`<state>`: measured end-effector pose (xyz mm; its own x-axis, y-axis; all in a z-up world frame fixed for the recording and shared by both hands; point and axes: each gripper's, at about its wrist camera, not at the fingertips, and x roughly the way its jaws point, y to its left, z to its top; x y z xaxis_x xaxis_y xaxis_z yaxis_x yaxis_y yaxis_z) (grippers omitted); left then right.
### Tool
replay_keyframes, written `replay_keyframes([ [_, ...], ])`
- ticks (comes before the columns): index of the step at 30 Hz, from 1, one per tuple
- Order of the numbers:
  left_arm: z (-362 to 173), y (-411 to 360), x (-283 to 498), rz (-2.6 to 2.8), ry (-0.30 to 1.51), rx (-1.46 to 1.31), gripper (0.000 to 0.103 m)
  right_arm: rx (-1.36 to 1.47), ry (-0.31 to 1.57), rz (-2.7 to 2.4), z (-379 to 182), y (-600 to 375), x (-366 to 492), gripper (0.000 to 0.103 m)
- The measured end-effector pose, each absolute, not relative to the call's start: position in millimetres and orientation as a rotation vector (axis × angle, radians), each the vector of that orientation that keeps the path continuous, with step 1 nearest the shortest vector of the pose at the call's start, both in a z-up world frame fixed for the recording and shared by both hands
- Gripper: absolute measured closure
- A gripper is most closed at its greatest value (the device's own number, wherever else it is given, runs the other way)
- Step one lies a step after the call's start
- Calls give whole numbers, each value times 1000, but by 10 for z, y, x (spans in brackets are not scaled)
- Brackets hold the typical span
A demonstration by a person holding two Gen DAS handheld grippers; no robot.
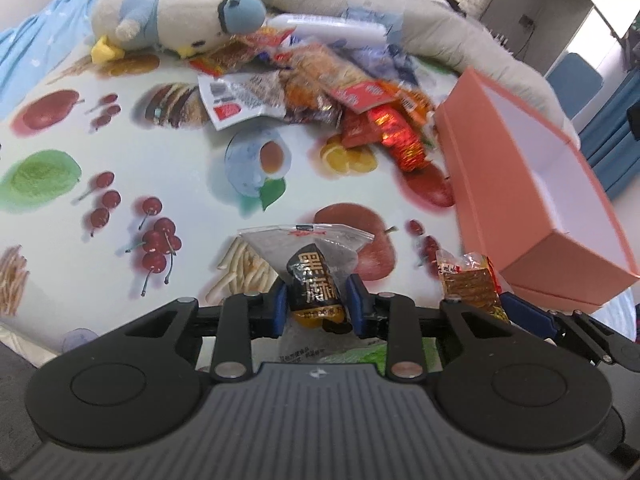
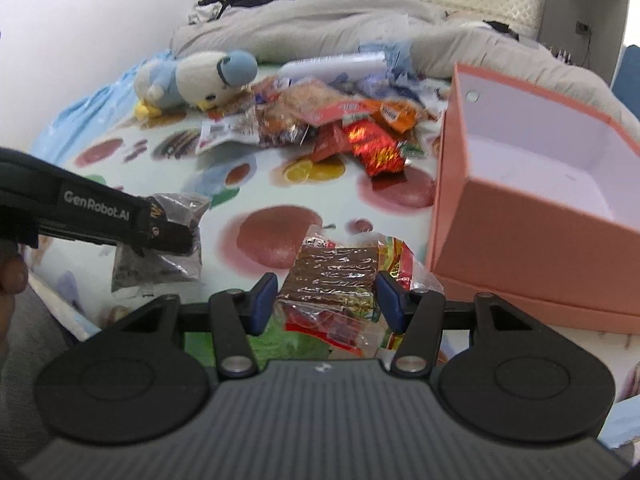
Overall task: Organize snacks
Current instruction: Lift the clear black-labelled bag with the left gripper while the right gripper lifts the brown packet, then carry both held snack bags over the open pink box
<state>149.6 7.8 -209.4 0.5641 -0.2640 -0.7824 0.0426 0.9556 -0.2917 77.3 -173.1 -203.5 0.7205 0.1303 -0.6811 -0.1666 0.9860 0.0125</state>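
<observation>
A plush bird (image 1: 172,20) lies at the far left of the fruit-printed cloth (image 1: 120,152), touching the heap of snack packets (image 1: 320,88) that spreads rightward toward the pink box (image 1: 532,184). The left claw (image 1: 316,304) is clamped on a clear packet with a dark snack (image 1: 316,280), held clear of the cloth. Just to its right, the right claw (image 2: 326,300) has its pads against the sides of a brown wafer packet (image 2: 336,276), also lifted. The open box stands at the right, near both claws, its white inside showing. A grey duvet (image 2: 320,16) is bunched behind the heap and the box.
</observation>
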Motion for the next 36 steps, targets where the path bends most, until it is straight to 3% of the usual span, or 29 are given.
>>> replay_keyframes([
  [19,-925,-441,804,-314,829,-221,69,72,562,43,-829,-2303,-53,46],
  [36,-658,-1610,1071,-494,849,-148,69,146,544,-77,-635,-3074,12,46],
])
